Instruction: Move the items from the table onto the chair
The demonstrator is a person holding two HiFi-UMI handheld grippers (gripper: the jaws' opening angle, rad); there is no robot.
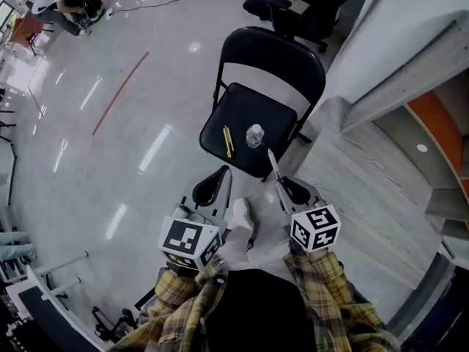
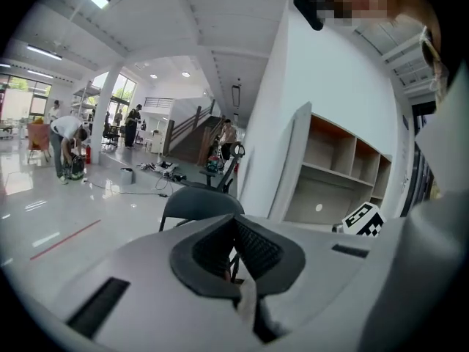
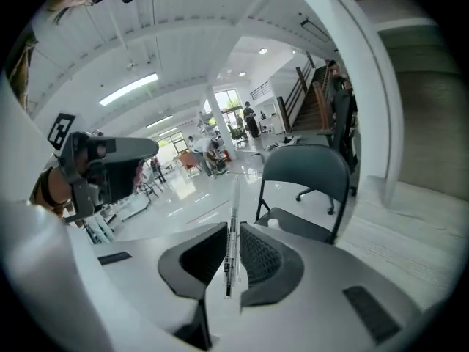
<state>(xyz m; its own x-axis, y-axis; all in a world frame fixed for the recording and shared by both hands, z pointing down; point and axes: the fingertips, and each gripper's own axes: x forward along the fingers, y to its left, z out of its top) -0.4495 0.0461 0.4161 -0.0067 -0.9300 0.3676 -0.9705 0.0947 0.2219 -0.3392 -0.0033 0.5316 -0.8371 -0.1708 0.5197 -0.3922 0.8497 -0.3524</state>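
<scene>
A black folding chair (image 1: 282, 61) stands just ahead of me on the glossy floor. On its seat lie a yellow pen (image 1: 228, 141) and a small clear bottle (image 1: 254, 135). My right gripper (image 1: 284, 185) is shut on a clear pen (image 1: 272, 163), whose tip points up over the seat's front edge. In the right gripper view that pen (image 3: 232, 226) runs upright between the jaws, with the chair (image 3: 308, 171) and the bottle (image 3: 273, 224) behind it. My left gripper (image 1: 214, 184) is shut short of the seat's near left corner. The left gripper view shows nothing clearly in the left gripper (image 2: 234, 233).
A black office chair (image 1: 293, 6) stands behind the folding chair. A white partition (image 1: 410, 35) and wooden shelving (image 2: 344, 167) rise on the right. A red line (image 1: 121, 92) marks the floor to the left. People (image 1: 62, 2) crouch far off at the upper left.
</scene>
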